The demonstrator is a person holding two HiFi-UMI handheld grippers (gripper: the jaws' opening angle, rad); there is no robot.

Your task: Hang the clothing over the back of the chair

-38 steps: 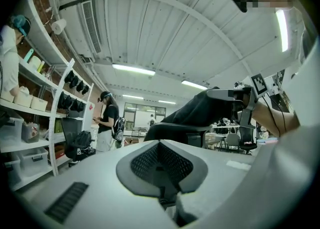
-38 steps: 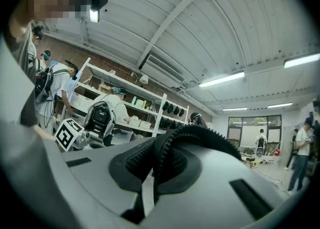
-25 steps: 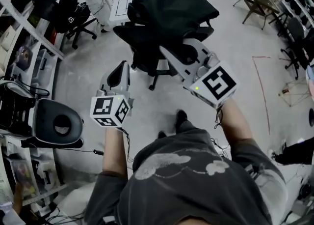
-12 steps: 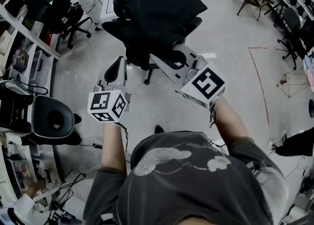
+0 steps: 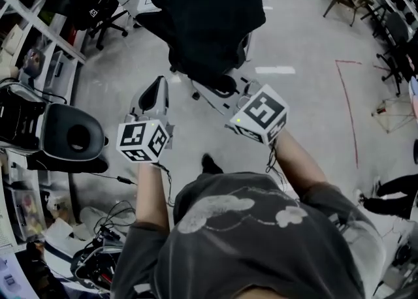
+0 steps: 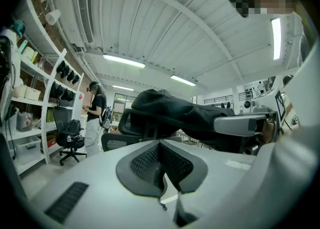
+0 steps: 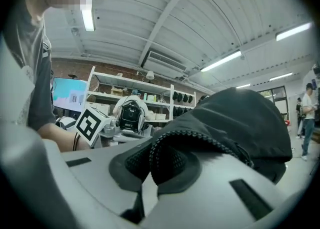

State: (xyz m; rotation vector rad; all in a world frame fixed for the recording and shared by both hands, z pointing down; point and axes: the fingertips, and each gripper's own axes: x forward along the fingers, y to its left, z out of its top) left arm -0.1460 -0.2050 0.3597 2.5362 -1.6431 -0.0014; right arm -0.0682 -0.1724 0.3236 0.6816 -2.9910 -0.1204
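A black piece of clothing (image 5: 209,4) lies draped over the back of a black office chair (image 5: 215,83) at the top middle of the head view. My left gripper (image 5: 155,90) is held level in front of the chair, apart from it, with its jaws shut and nothing between them. My right gripper (image 5: 199,89) points toward the chair's lower part, also shut and holding nothing. In the left gripper view the clothing (image 6: 185,113) rests over the chair frame (image 6: 135,123) beyond my left gripper (image 6: 161,153). In the right gripper view the clothing (image 7: 245,123) bulks close behind my right gripper (image 7: 150,165).
Shelving (image 5: 39,23) runs along the left, with a second black office chair (image 5: 98,4) and a round black seat (image 5: 72,138) beside it. Cables (image 5: 104,258) lie on the floor at lower left. A red tape line (image 5: 349,95) marks the floor at right. A person (image 6: 94,118) stands by the shelves.
Both grippers have drawn back from the chair, which now sits higher in the head view. The right gripper has come down and rolled a little. Both stayed shut.
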